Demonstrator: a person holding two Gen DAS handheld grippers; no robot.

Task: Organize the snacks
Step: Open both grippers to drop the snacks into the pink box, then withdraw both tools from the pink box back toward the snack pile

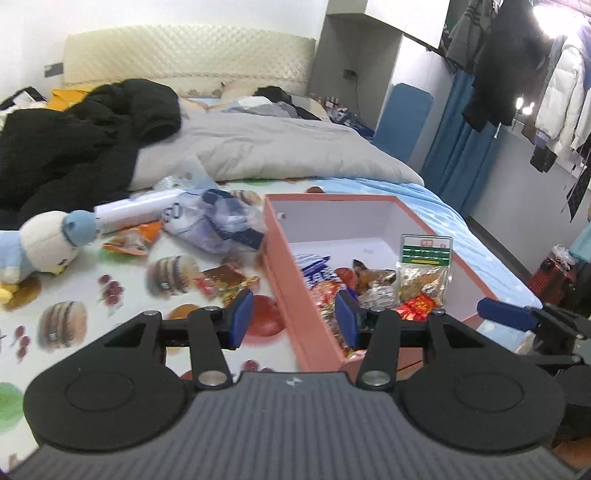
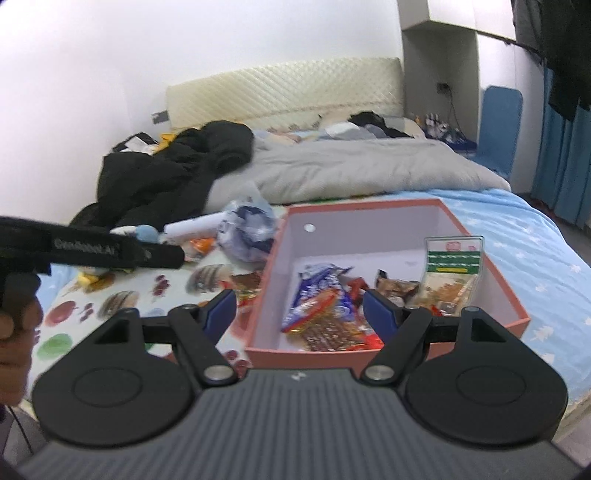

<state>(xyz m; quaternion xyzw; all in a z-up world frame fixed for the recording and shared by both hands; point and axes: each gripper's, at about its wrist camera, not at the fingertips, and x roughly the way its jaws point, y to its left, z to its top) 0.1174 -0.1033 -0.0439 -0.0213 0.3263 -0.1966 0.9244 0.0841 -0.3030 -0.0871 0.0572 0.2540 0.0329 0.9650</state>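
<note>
Both the left gripper [image 1: 293, 319] and right gripper [image 2: 299, 314] hang released and empty over the pink box [image 1: 291, 295], already part-filled with snacks [image 2: 321, 314], while loose packets [image 1: 225, 280] at ten o'clock on the bed [image 1: 122, 269] remain, by my judgement.

White walls [image 2: 258, 33]. Bed with cream quilted headboard [image 1: 184, 55], grey duvet [image 1: 280, 147], blue star-print sheet [image 2: 517, 236], fruit-print cover [image 1: 74, 295]. Black coat [image 1: 74, 125] heaped on bed. Grey wardrobe [image 1: 354, 48] right of headboard. Blue curtain [image 1: 461, 140], hanging clothes [image 1: 517, 62], bright backlight at far right.
</note>
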